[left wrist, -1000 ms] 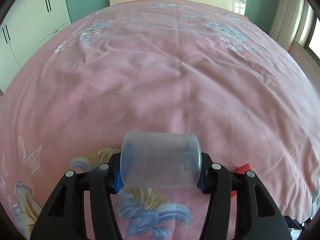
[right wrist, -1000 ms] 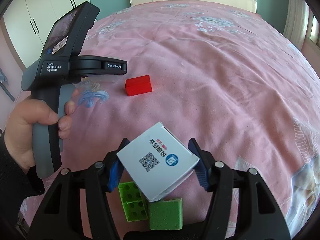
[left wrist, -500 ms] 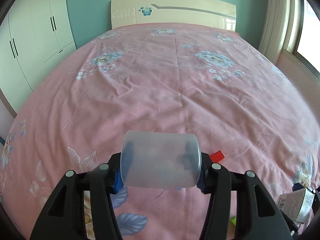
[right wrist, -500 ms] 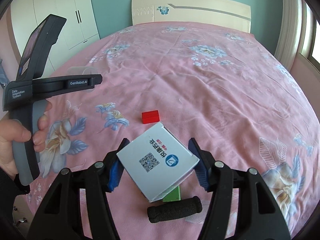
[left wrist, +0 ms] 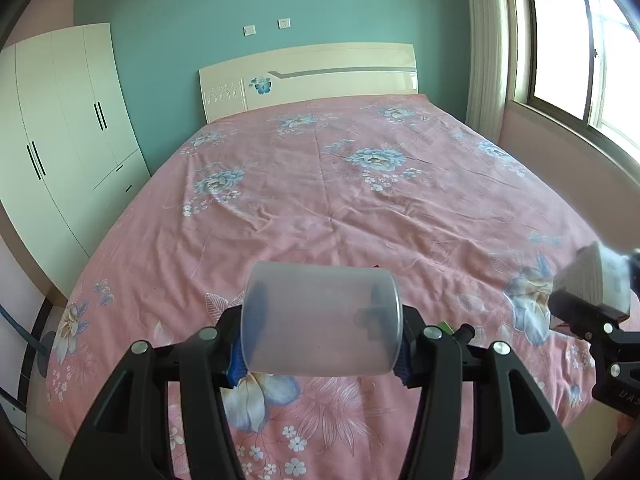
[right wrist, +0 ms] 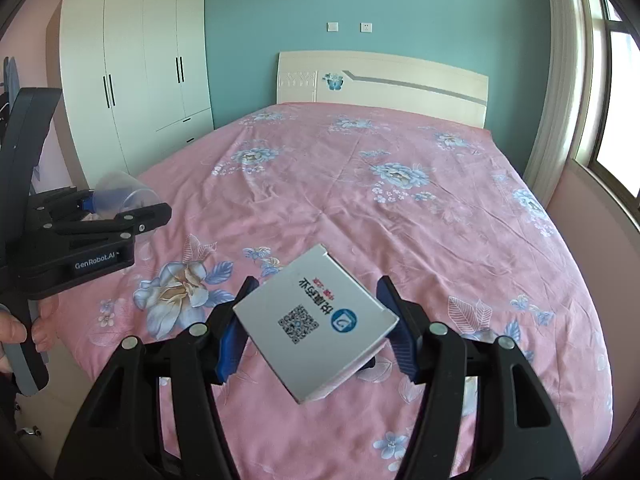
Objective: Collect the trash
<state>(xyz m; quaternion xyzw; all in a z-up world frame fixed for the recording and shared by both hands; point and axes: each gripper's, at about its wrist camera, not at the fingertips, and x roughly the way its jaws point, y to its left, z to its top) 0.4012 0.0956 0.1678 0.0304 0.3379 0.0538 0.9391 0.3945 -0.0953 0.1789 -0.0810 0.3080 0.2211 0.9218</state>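
Note:
My left gripper (left wrist: 322,346) is shut on a frosted plastic cup (left wrist: 320,318) lying sideways between its blue pads, held high over the pink floral bed (left wrist: 340,208). The same cup (right wrist: 122,196) and left gripper (right wrist: 116,210) show at the left of the right wrist view, with a hand on the handle. My right gripper (right wrist: 316,328) is shut on a white carton box (right wrist: 316,320) with a QR code and blue logo, tilted cornerwise. That box (left wrist: 592,284) shows at the right edge of the left wrist view.
A white wardrobe (right wrist: 136,88) stands left of the bed, a cream headboard (left wrist: 312,76) at the far wall, a window (left wrist: 580,48) and curtain on the right. A green block (left wrist: 446,326) and a black foam roll (left wrist: 464,332) peek out behind the left gripper's finger.
Both grippers rose well above the bed with the cup and the box still held. The red block, green blocks and foam roll dropped out of the right wrist view.

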